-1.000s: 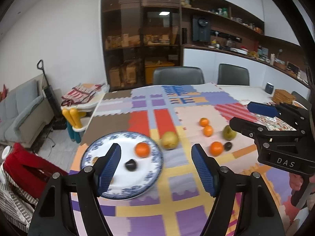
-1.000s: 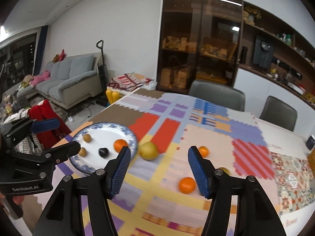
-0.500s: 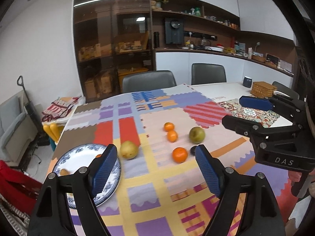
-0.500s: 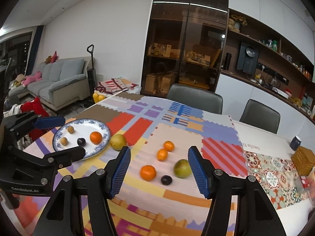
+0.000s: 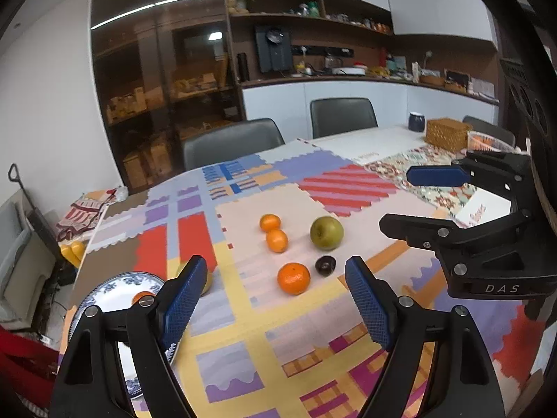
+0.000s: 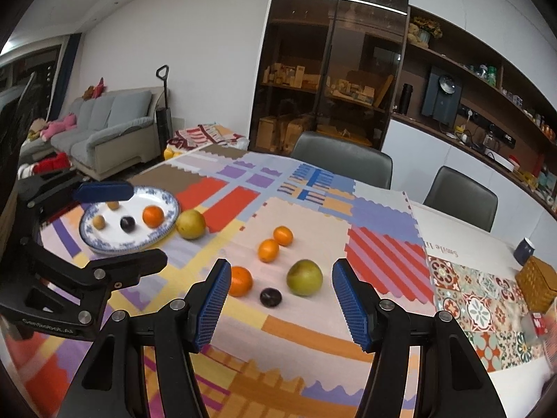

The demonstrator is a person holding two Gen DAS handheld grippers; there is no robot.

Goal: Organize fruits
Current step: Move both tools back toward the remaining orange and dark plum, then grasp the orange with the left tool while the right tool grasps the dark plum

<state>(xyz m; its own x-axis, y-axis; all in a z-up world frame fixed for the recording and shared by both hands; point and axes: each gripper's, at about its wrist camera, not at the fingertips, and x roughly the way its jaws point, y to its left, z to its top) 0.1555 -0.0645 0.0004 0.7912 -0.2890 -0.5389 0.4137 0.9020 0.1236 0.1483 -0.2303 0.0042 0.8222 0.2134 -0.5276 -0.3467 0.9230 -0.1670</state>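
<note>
grippers both open and empty, our left gripper (image 5: pixel 273 304) and right gripper (image 6: pixel 281 299) over loose oranges (image 6: pixel 240 281), plate (image 6: pixel 104 240) far left

**Patchwork table and its scattered fruit**

A long table (image 6: pixel 463 240) carries a bright patchwork cloth of foam-like squares (image 6: pixel 306 205) and, at its right end, a floral tile-patterned mat (image 6: pixel 480 310). On the cloth sit a blue-and-white patterned china plate (image 6: pixel 104 244) (holding small fruits), a yellow pear (image 6: pixel 190 224) just beside its rim, three round orange tangerines (image 6: pixel 282 235) (image 6: pixel 268 250) (image 6: pixel 241 281), a green-brown apple-like fruit (image 6: pixel 304 277) and a small dark plum (image 6: pixel 270 297). A woven wicker box (image 6: pixel 538 284) and a dark blue mug (image 6: pixel 525 250) stand near the far right.
</note>
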